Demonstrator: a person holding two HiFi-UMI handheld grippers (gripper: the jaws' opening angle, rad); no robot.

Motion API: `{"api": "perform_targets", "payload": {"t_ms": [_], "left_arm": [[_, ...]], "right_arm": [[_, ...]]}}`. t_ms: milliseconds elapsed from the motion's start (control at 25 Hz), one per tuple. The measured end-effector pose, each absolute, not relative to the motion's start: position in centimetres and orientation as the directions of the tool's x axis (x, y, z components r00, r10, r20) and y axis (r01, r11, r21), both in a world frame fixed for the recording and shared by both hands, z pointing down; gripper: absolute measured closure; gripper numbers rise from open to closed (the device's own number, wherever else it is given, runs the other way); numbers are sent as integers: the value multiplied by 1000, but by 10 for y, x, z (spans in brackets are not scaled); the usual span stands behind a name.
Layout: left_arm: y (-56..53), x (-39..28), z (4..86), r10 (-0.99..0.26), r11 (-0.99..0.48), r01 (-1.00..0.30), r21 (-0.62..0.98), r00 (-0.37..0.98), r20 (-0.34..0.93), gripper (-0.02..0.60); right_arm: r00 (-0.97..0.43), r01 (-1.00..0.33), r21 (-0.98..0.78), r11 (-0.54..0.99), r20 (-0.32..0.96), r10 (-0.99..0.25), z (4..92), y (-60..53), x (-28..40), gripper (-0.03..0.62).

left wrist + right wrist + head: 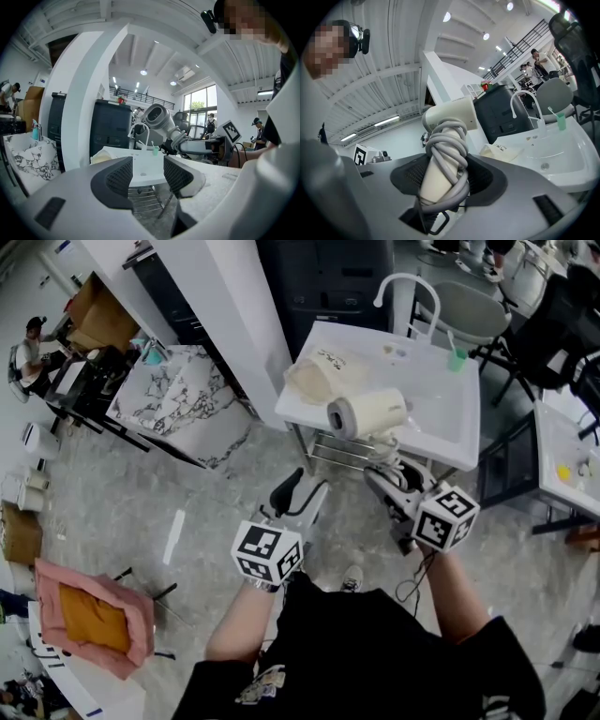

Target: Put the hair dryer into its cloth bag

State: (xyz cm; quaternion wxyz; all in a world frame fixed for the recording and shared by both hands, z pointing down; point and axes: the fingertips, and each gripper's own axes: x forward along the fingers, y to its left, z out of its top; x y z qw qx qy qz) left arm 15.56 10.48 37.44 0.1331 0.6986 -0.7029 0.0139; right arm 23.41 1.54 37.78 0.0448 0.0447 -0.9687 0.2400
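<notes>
A cream hair dryer (368,413) with its grey cord wound round the handle hangs over the front edge of a white sink stand (441,423). My right gripper (382,472) is shut on the handle (440,161), barrel (450,115) upward. A beige cloth bag (314,379) lies flat on the stand's left part, behind the dryer; the same bag (502,151) shows past the jaws. My left gripper (298,487) hovers in front of the stand, left of the dryer, jaws open and empty (147,176). From it the dryer (157,117) appears up and right.
A curved faucet (403,287) and a green cup with a toothbrush (457,359) stand at the sink's back. A marble-patterned table (173,399) is at the left, a second white table (562,460) at the right, a pink chair (94,615) near left. People work in the background.
</notes>
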Motion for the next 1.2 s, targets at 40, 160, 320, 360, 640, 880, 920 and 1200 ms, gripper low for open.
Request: {"api": "perform_targets", "payload": {"t_ms": [40, 160, 320, 360, 640, 880, 920, 1200], "left_arm": [[104, 152, 375, -979, 21, -985, 169, 14, 205, 387], [104, 139, 376, -980, 10, -985, 174, 25, 198, 387], [103, 112, 378, -981, -15, -983, 183, 50, 187, 387], [103, 103, 378, -981, -22, -982, 185, 57, 185, 387], [103, 34, 380, -974, -85, -975, 205, 125, 188, 387], [96, -27, 378, -965, -143, -968, 208, 183, 188, 387], [95, -36, 378, -963, -153, -966, 208, 193, 188, 387], [87, -81, 380, -946, -222, -952, 213, 263, 191, 387]], "right_arm": [[-992, -112, -459, 881, 110, -68, 378, 15, 231, 364], [-990, -125, -458, 880, 115, -81, 380, 16, 220, 364], [-986, -158, -454, 877, 125, -113, 380, 16, 197, 364], [-984, -168, -454, 875, 127, -123, 381, 17, 190, 364], [-970, -241, -456, 857, 137, -200, 379, 17, 130, 364], [-953, -302, -458, 836, 137, -270, 375, 10, 79, 364], [-950, -312, -458, 832, 136, -282, 374, 10, 72, 364], [-922, -385, -451, 805, 143, -360, 372, 7, 39, 364]]}}
